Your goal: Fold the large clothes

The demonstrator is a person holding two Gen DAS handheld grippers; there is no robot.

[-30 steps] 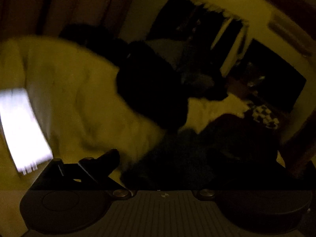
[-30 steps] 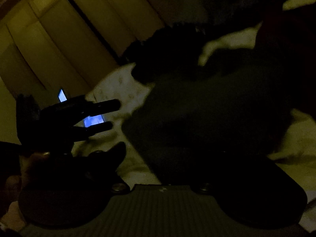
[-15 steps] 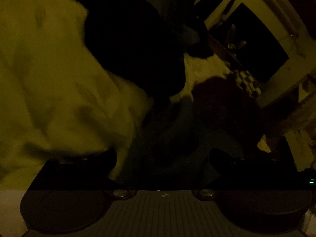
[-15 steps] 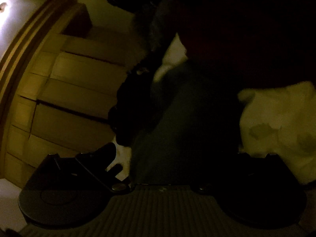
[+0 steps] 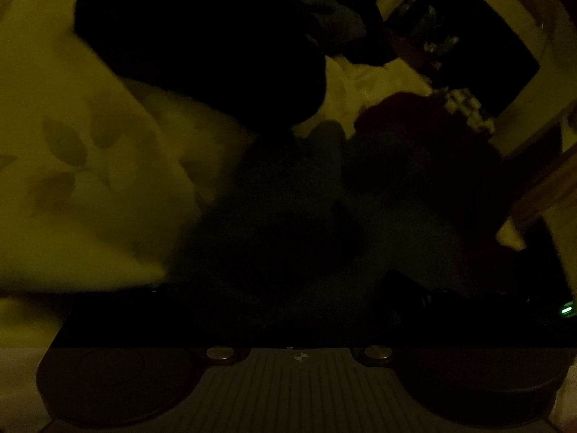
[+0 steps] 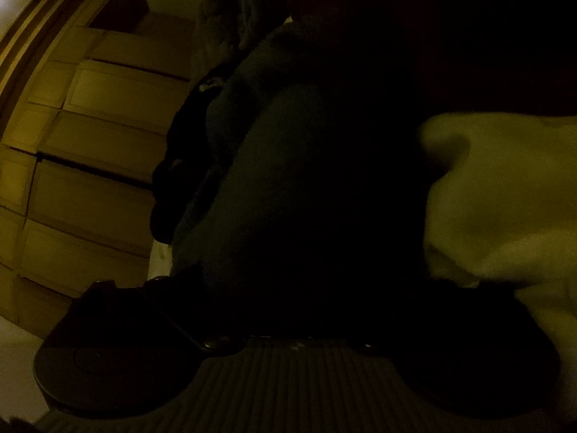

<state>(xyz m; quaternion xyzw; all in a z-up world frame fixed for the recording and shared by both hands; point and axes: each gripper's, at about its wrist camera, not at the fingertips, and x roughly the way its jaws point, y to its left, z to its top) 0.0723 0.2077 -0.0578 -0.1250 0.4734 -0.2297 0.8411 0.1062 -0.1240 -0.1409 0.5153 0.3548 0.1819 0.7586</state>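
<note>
stage: early, no fold visible | dark garment (image 6: 306, 187) heaped on pale leaf-print bedding (image 5: 83, 151) | right gripper (image 6: 310, 281) wide, closing, garment between jaws, ungripped | left gripper (image 5: 288, 288) opening indiscernible | remaining: spreading, folding

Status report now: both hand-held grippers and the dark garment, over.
Right hand-held gripper closing, jaws wide, dark garment between, no grip seen. Left hand-held gripper too dark to judge. Black garment and dark red garment lie close.
</note>
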